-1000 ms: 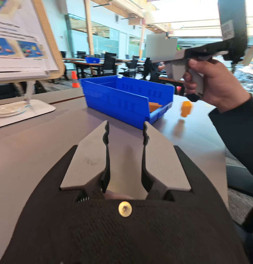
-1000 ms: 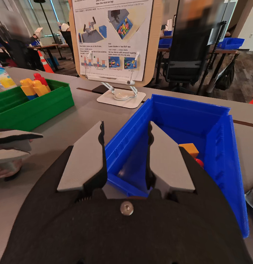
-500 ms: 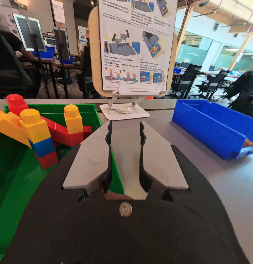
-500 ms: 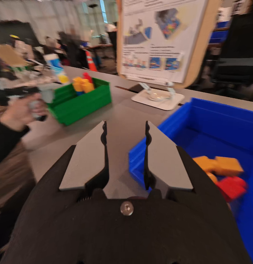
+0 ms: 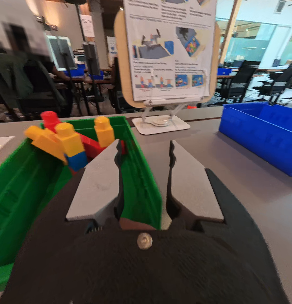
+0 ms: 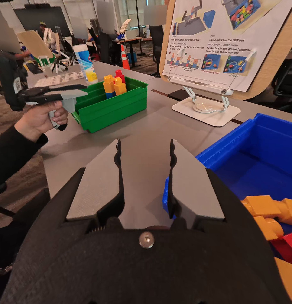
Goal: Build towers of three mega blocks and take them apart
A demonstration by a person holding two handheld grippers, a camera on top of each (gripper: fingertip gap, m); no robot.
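A green bin point(image 5: 140, 184) on the left holds several block towers. One tower has a yellow block point(image 5: 68, 141) on a blue block point(image 5: 77, 160). A second yellow block point(image 5: 103, 131) and a red block point(image 5: 49, 119) stand behind it. My left gripper point(image 5: 144, 144) is open and empty, over the bin's right wall. In the right wrist view the green bin point(image 6: 109, 110) is far left with the left gripper point(image 6: 83, 91) at its near end. My right gripper point(image 6: 144, 141) is open and empty over the table. The blue bin point(image 6: 232, 158) beside it holds loose orange blocks point(image 6: 264, 209) and a red block point(image 6: 288, 246).
An instruction board on a white stand point(image 5: 161, 126) sits at the table's far edge, between the bins. The blue bin point(image 5: 260, 136) is at the right in the left wrist view. A wipes canister point(image 6: 85, 63) and an orange cone point(image 6: 124, 59) are behind the green bin. My hands' fingertips stand some 35 cm from each other.
My left gripper has swung left from the blue bin to the green bin and opened wider. My right gripper has drawn back from over the blue bin and turned left; a dropped orange block landed there.
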